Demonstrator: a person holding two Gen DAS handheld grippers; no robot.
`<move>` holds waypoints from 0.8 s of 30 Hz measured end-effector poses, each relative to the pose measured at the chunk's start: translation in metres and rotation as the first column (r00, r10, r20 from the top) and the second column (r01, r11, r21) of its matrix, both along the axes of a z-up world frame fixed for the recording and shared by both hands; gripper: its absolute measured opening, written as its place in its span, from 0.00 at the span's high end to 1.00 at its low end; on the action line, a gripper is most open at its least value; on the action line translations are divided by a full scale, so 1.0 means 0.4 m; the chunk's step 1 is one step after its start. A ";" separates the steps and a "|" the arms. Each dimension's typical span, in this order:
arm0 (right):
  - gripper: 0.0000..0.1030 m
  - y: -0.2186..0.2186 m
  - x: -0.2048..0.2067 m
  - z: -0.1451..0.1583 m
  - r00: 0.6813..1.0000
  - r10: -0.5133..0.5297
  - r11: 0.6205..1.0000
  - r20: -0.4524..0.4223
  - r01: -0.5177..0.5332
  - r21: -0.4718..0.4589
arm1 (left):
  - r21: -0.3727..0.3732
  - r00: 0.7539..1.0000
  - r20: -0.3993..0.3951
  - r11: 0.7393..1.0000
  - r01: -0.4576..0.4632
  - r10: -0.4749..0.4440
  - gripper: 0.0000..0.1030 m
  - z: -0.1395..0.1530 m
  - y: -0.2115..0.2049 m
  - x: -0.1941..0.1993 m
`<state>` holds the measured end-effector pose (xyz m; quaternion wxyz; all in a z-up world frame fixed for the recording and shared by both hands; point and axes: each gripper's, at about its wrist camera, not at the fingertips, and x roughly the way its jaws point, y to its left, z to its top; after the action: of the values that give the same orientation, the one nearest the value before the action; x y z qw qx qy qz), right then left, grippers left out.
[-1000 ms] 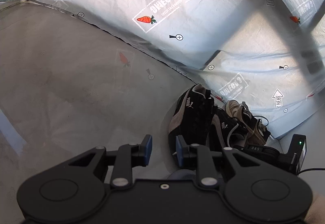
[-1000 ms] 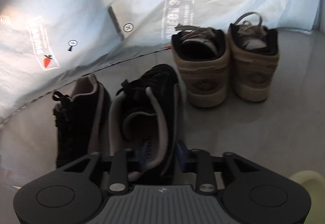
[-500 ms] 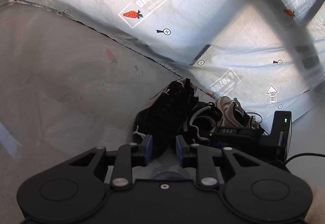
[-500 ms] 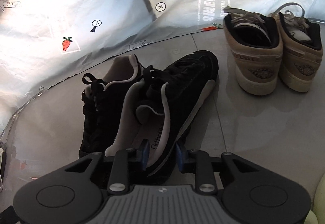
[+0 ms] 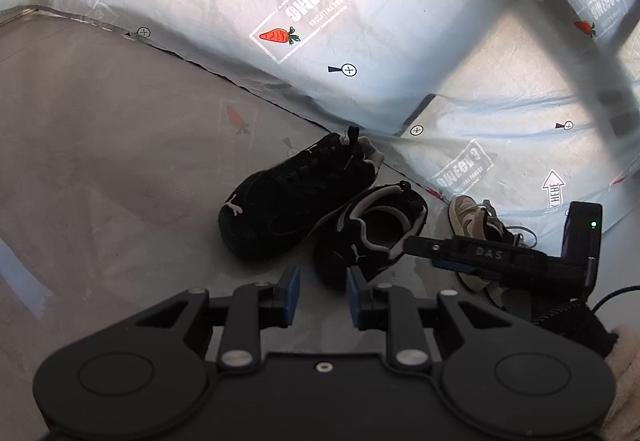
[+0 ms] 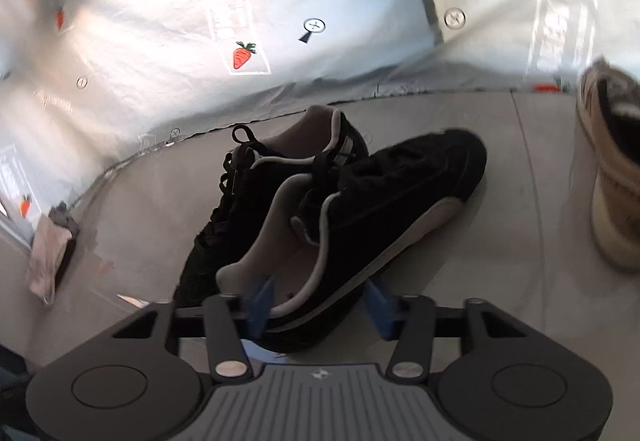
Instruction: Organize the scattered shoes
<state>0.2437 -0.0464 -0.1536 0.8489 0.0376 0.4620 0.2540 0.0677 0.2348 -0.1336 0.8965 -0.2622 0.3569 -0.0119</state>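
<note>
Two black suede sneakers lie on the grey floor by the plastic-covered wall. The nearer black sneaker [image 6: 360, 209] is tilted, its heel between the spread blue pads of my right gripper [image 6: 316, 305]; the pads stand apart from it. The other black sneaker [image 6: 240, 197] lies behind it, touching. In the left wrist view the nearer sneaker [image 5: 372, 233] and the other sneaker [image 5: 296, 197] lie just ahead of my left gripper [image 5: 320, 291], which is open and empty. The right gripper [image 5: 420, 245] reaches into the nearer sneaker's heel from the right.
A tan sneaker [image 6: 612, 177] stands at the right; it also shows in the left wrist view [image 5: 476, 225] behind the right gripper. White plastic sheeting [image 5: 320, 41] with carrot prints covers the wall. A crumpled cloth [image 6: 52, 241] lies at far left.
My right gripper's jaws have opened wide around the nearer sneaker's heel and the view has swung left. The sneaker now lies more tilted. My left gripper has pulled back a little.
</note>
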 end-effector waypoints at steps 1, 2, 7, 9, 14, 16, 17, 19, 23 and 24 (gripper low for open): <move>0.20 -0.003 0.008 0.002 1.000 0.015 1.000 0.002 -0.015 -0.025 | -0.012 1.000 -0.009 1.000 -0.005 0.005 0.76 -0.008 0.003 0.005; 0.20 -0.006 0.016 0.003 1.000 0.029 0.998 0.003 -0.029 -0.049 | -0.025 1.000 -0.016 1.000 -0.010 0.010 0.76 -0.014 0.006 0.011; 0.44 0.028 0.019 -0.007 0.993 0.118 0.993 -0.028 -0.118 -0.005 | -0.036 1.000 -0.005 0.999 -0.011 0.011 0.76 -0.014 0.006 0.028; 0.52 0.057 0.009 -0.011 0.988 0.149 0.989 -0.029 -0.149 0.001 | -0.035 1.000 -0.003 0.999 -0.012 0.012 0.76 -0.013 0.006 0.032; 0.53 0.132 -0.017 -0.022 0.973 0.227 0.974 -0.029 -0.227 0.016 | -0.042 0.999 -0.029 0.999 -0.017 0.016 0.76 -0.028 0.005 0.036; 0.51 0.161 -0.026 -0.025 0.963 0.267 0.964 -0.028 -0.267 0.014 | -0.042 1.000 -0.026 0.999 -0.017 0.016 0.76 -0.025 0.006 0.035; 0.51 0.171 -0.029 -0.020 0.952 0.306 0.952 -0.024 -0.306 -0.008 | -0.037 1.000 -0.020 0.999 -0.018 0.017 0.76 -0.021 0.008 0.032; 0.51 0.169 -0.026 -0.006 0.930 0.368 0.929 -0.013 -0.368 -0.029 | -0.028 1.000 -0.014 0.999 -0.021 0.020 0.76 -0.016 0.011 0.028; 0.15 0.117 -0.019 0.026 0.888 0.450 0.892 0.092 -0.442 -0.095 | -0.021 0.999 -0.034 0.999 -0.043 0.042 0.76 -0.026 0.028 0.026; 0.11 0.104 -0.007 0.028 0.881 0.456 0.887 0.125 -0.440 -0.141 | -0.022 0.998 -0.041 0.999 -0.048 0.048 0.76 -0.029 0.032 0.027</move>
<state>0.2409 -0.0050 -0.1422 0.8011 -0.1361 0.4038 0.4203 0.0786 0.2477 -0.1452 0.8860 -0.2812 0.3686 0.0109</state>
